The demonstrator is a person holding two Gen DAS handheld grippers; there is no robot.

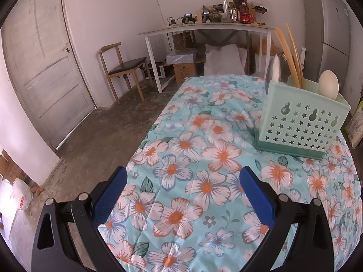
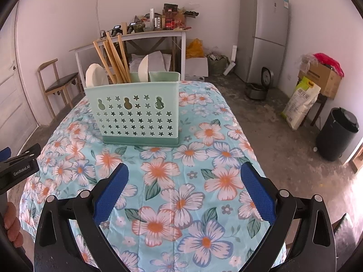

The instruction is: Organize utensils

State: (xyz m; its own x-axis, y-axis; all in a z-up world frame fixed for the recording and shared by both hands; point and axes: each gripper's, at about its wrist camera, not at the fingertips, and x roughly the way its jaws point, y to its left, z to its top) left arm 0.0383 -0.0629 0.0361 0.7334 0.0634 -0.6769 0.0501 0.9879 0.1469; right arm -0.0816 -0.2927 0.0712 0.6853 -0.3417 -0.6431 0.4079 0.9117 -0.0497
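A pale green utensil caddy (image 2: pixel 136 113) with star cut-outs stands upright on the floral tablecloth (image 2: pixel 181 192). Wooden chopsticks (image 2: pixel 113 59) lean out of its left compartment, with a white spoon (image 2: pixel 95 76) beside them and another white spoon (image 2: pixel 144 68) further right. In the left wrist view the same caddy (image 1: pixel 301 117) sits at the right, showing chopsticks (image 1: pixel 289 54) and a spoon bowl (image 1: pixel 328 85). My left gripper (image 1: pixel 183 176) is open above the cloth, holding nothing. My right gripper (image 2: pixel 185 173) is open too, short of the caddy. The left gripper's body (image 2: pixel 18 167) shows at the right wrist view's left edge.
A wooden chair (image 1: pixel 122 68) and a white desk (image 1: pixel 204 29) piled with clutter stand behind the table. A grey fridge (image 2: pixel 263 34), a rice sack (image 2: pixel 301 102) and a black bin (image 2: pixel 338 133) are on the right. A door (image 1: pixel 43 68) is at left.
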